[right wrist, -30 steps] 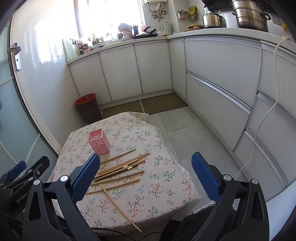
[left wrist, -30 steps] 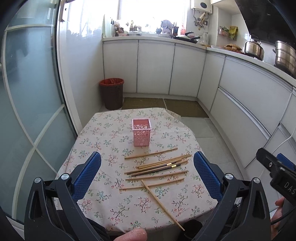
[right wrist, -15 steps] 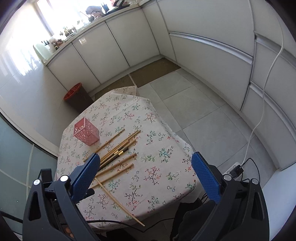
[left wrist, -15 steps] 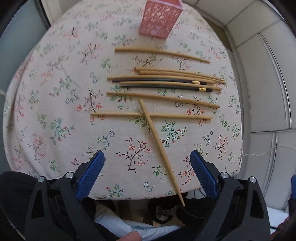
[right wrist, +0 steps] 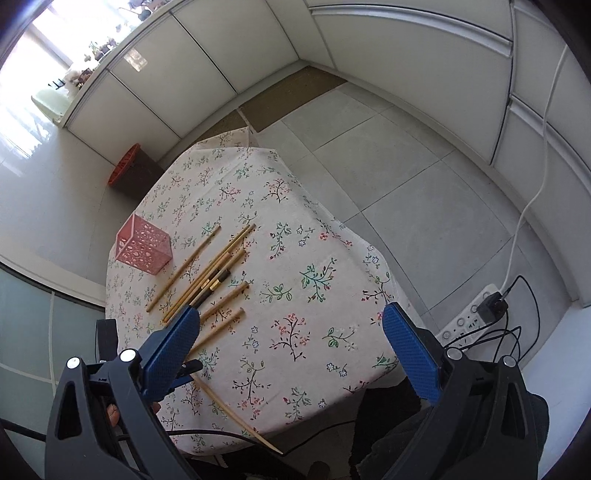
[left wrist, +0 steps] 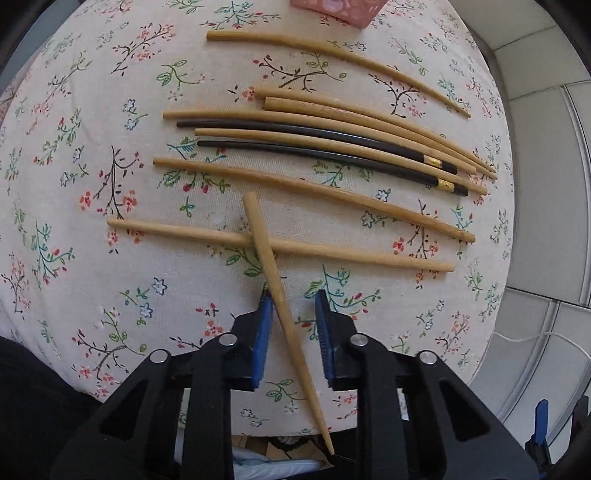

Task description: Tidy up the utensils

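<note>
Several wooden chopsticks and two black ones lie side by side on the floral tablecloth. One wooden chopstick lies crosswise over the nearest one, its thin end past the table's front edge. My left gripper straddles this crosswise chopstick, jaws narrowed but apart; only the left pad looks to touch it. A pink perforated holder stands at the far side, its bottom edge showing in the left wrist view. My right gripper is wide open and empty, high above the table.
The small table stands in a kitchen with white cabinets around. A red-rimmed bin stands on the floor beyond it. A power strip with cables lies on the tiled floor to the right.
My left gripper has dropped down to the table and narrowed its jaws around the crosswise chopstick. My right gripper has tilted down and stays wide open.
</note>
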`<state>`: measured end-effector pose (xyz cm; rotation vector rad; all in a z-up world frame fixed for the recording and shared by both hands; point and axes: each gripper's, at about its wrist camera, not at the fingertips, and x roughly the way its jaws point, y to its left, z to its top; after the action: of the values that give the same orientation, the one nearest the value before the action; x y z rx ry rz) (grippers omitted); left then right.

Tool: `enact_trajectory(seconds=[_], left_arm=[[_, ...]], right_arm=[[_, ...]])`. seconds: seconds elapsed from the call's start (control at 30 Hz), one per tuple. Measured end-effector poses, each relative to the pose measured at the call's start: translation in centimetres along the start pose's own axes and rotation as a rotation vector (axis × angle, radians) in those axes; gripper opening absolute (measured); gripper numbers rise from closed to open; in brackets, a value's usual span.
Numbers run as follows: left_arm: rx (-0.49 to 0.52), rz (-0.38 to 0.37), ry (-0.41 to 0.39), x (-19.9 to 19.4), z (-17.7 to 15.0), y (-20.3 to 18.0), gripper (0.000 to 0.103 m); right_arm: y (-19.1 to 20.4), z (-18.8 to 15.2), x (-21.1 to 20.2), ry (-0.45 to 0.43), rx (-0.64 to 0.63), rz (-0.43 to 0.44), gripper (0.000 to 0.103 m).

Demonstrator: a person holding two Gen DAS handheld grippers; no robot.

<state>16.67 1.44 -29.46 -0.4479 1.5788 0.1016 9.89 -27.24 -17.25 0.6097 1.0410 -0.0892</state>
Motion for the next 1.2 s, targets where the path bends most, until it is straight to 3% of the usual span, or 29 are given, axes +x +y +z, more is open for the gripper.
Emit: enact_trajectory(seconds=[0.17, 0.33, 0.43, 0.57, 0.67, 0.8, 1.1, 1.2], left_arm=[[0.046, -0.004, -0.024, -0.6, 0.1, 0.5, 0.007], [0.107, -0.062, -0.081, -2.5, -0.6, 2.2, 0.006], [0.142, -0.121, -0.124, -5.7, -1.3, 4.5, 0.006], [0.179, -0.179, -0.282, -11.5, -1.7, 6.5, 0.006], [0.219, -0.185, -0.420, -15.4, -2.4, 8.1, 0.006], [0.235, -0.207, -0.521, -17.9, -3.4, 8.8, 0.006], [0.223, -0.258, -0.601, -19.3, -3.4, 9.1, 0.006], [0.215, -0.262, -0.614, -19.8, -3.6, 9.4, 0.006]], right_arm=[[0.0, -0.2, 2.8, 0.086, 0.046, 0.006, 0.096], [0.7, -1.6, 8.2, 0.280, 0.241, 0.062, 0.095], [2.1, -2.7, 11.5, 0.380, 0.300, 0.025, 0.082], [4.3, -4.1, 15.1, 0.448, 0.391, -0.021, 0.070], [5.7, -4.5, 16.5, 0.437, 0.457, -0.076, 0.068], [7.6, -4.0, 17.4, 0.384, 0.476, -0.155, 0.067], [12.0, -3.5, 19.3, 0.294, 0.425, -0.366, 0.064], [13.1, -3.9, 19.4, 0.276, 0.393, -0.436, 0.050]])
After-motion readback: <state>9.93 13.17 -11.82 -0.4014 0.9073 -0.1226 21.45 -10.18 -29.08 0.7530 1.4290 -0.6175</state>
